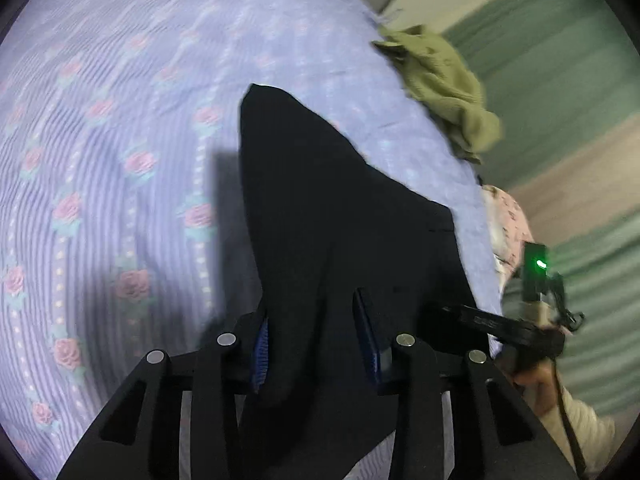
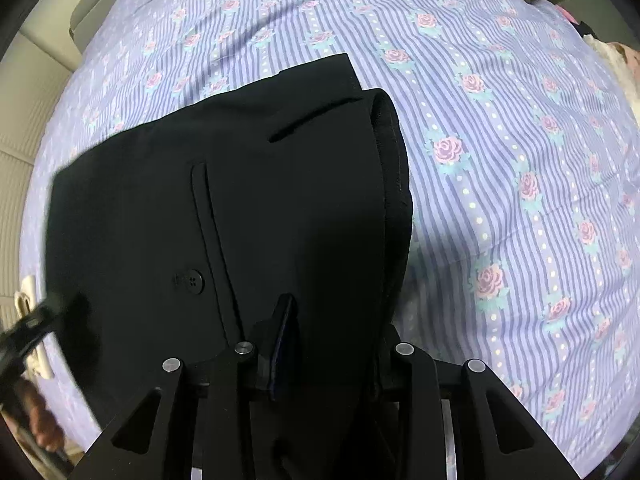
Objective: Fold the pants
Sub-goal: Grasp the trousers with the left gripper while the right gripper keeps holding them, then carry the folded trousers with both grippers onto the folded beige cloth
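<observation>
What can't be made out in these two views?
- Left wrist: the pants are a dark, blurred mass; folds and seams are unreadable.
- Right wrist: the right tongs have their right finger buried under cloth.
- Right wrist: the left tongs are blurred and cut off by the left edge.
- Both views: the pants' lower part is hidden behind the tongs.

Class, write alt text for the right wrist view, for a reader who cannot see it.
The right tongs grip black pants held over a bed sheet striped in lavender with pink roses. A slit pocket and a button show on the dark cloth, and the left tongs blur in at the left edge.
</observation>
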